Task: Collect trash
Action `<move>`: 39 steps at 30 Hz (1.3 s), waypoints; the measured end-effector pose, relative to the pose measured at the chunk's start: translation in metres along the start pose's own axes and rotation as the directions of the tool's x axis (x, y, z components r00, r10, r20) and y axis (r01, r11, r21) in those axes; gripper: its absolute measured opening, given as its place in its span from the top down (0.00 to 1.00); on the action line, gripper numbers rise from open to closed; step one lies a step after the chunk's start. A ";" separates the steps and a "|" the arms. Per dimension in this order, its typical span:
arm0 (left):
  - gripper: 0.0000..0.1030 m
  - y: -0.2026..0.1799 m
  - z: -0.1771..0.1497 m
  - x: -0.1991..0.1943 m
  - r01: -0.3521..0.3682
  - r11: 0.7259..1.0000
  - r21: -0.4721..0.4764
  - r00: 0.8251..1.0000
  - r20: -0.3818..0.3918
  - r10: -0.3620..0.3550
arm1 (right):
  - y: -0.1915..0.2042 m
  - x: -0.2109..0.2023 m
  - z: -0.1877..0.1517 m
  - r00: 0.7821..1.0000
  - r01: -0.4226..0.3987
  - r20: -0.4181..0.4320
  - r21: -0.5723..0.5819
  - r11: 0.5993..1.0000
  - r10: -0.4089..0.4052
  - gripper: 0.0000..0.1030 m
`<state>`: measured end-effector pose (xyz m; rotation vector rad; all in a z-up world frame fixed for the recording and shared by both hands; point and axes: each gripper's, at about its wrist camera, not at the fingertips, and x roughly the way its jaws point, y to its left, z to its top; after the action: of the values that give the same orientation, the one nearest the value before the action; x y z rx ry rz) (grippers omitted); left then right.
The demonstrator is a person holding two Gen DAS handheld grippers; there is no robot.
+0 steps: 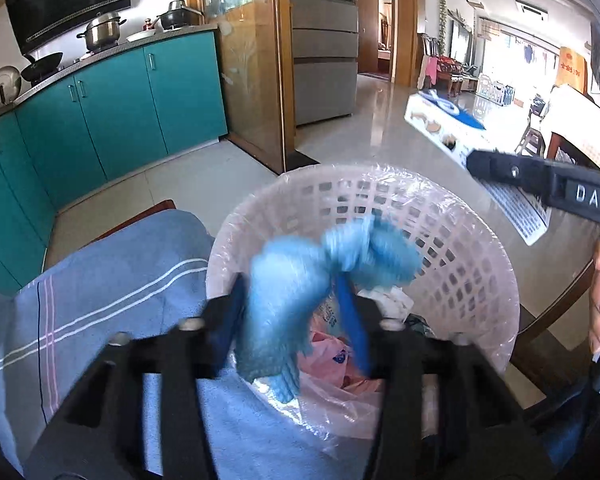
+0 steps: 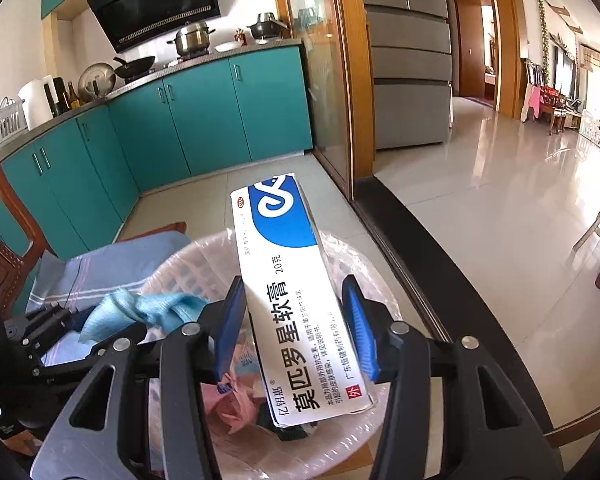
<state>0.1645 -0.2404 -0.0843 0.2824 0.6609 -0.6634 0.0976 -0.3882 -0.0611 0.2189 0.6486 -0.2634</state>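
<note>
Nearest the left wrist lens, the left gripper (image 1: 300,320) has its blue-padded fingers spread apart, and a crumpled light-blue cloth (image 1: 300,280), motion-blurred, sits between them over the mouth of the basket; whether either pad touches it cannot be told. The pink lattice waste basket (image 1: 460,248) is lined with a clear plastic bag and already carries pink wrappers (image 1: 332,356) and white scraps at its bottom. To its left a blue striped towel (image 1: 112,280) lies draped beside it. Further right, the right gripper (image 2: 296,320) is clamped on a white and blue ointment box (image 2: 296,300), long and flat, printed with bold black Chinese characters and a blue band at its far end. The box hangs tilted above the basket opening, its near end over the pink wrappers. Teal kitchen cabinets (image 1: 120,112) stand behind.
</note>
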 end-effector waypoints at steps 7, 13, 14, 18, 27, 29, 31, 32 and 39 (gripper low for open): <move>0.29 0.027 0.004 -0.018 -0.072 0.997 -0.035 0.996 0.049 0.074 | 0.012 0.005 0.001 1.000 -0.015 -0.014 -0.026 1.000 0.015 0.16; 0.18 0.058 0.001 -0.050 -0.201 0.976 -0.085 0.974 0.089 0.209 | 0.032 -0.007 0.005 0.997 -0.017 0.074 -0.037 0.999 0.019 0.09; 0.16 0.062 -0.004 -0.059 -0.238 0.967 -0.090 0.965 0.096 0.246 | 0.041 -0.011 0.004 0.995 -0.006 0.102 -0.056 0.998 0.012 0.08; 0.10 0.074 -0.020 -0.088 -0.339 0.933 -0.119 0.931 0.098 0.350 | 0.065 -0.029 0.000 0.982 -0.017 0.187 -0.091 0.996 0.034 0.04; 0.03 0.093 -0.067 -0.174 -0.451 0.852 -0.266 0.861 0.122 0.494 | 0.136 -0.071 -0.050 0.959 0.015 0.278 -0.210 0.978 0.045 0.03; 0.03 0.094 -0.075 -0.185 -0.453 0.848 -0.274 0.863 0.106 0.495 | 0.142 -0.079 -0.060 0.965 0.004 0.259 -0.200 0.980 0.049 0.03; 0.03 0.094 -0.081 -0.197 -0.465 0.842 -0.272 0.859 0.091 0.504 | 0.150 -0.094 -0.070 0.964 -0.004 0.261 -0.194 0.981 0.056 0.03; 0.03 0.093 -0.083 -0.203 -0.471 0.841 -0.268 0.856 0.092 0.509 | 0.154 -0.101 -0.072 0.962 0.003 0.267 -0.195 0.981 0.050 0.03; 0.03 0.087 -0.091 -0.243 -0.490 0.822 -0.290 0.836 0.111 0.538 | 0.168 -0.138 -0.076 0.955 -0.004 0.290 -0.189 0.982 0.060 0.03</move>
<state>0.0330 -0.0182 0.0067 0.1486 0.4471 -0.0739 0.0007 -0.1839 -0.0143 0.0076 0.3696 -0.1972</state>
